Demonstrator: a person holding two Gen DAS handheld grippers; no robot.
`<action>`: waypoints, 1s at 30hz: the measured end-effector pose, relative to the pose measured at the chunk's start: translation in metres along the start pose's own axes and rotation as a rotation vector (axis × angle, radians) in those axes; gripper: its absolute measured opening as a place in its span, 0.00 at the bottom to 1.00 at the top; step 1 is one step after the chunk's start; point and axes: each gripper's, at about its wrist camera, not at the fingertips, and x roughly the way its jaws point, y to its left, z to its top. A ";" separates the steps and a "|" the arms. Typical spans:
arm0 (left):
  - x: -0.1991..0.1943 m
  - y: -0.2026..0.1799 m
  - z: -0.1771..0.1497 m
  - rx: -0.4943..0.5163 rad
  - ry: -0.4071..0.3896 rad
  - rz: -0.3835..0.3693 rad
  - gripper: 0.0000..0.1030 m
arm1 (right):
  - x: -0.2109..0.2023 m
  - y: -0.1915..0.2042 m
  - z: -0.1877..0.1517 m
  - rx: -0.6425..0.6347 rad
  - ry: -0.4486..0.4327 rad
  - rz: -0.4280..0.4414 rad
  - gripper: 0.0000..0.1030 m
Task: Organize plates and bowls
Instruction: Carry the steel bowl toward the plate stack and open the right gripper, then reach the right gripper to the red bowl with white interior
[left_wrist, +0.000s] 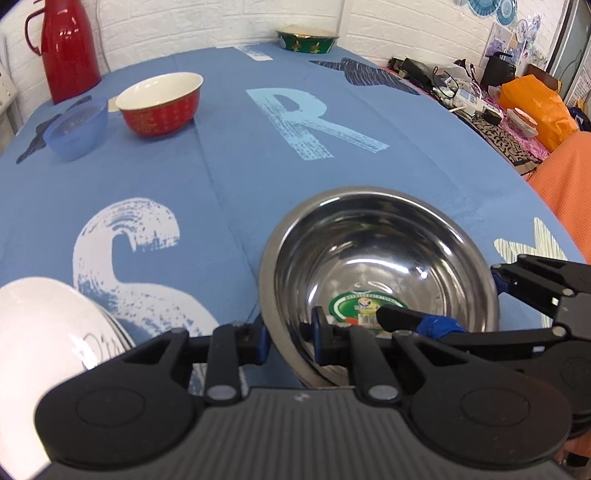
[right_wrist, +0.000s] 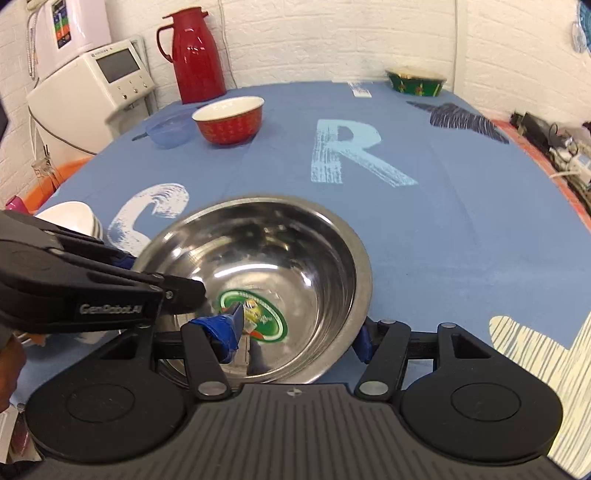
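I see both my left gripper (left_wrist: 288, 341) and right gripper (right_wrist: 299, 338) pinching opposite rims of a steel bowl (left_wrist: 376, 273), light, rigid and probably slippery.

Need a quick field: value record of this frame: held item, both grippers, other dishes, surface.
held item: steel bowl, green sticker inside
left gripper: straddles the bowl's left rim, one finger inside, one outside
right gripper: straddles the right rim the same way
other dishes: red bowl, blue plastic bowl, green bowl at far edge, white plates near left
surface: blue tablecloth
background: red thermos
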 end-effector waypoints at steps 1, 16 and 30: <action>0.001 -0.001 0.000 0.007 0.000 0.006 0.11 | 0.001 -0.001 0.000 -0.005 -0.014 0.003 0.45; -0.030 0.016 0.013 -0.062 -0.093 0.040 0.58 | -0.021 -0.028 0.018 0.137 -0.060 -0.046 0.44; -0.066 0.098 0.052 -0.292 -0.104 0.049 0.62 | -0.066 -0.016 0.094 0.128 -0.110 -0.003 0.46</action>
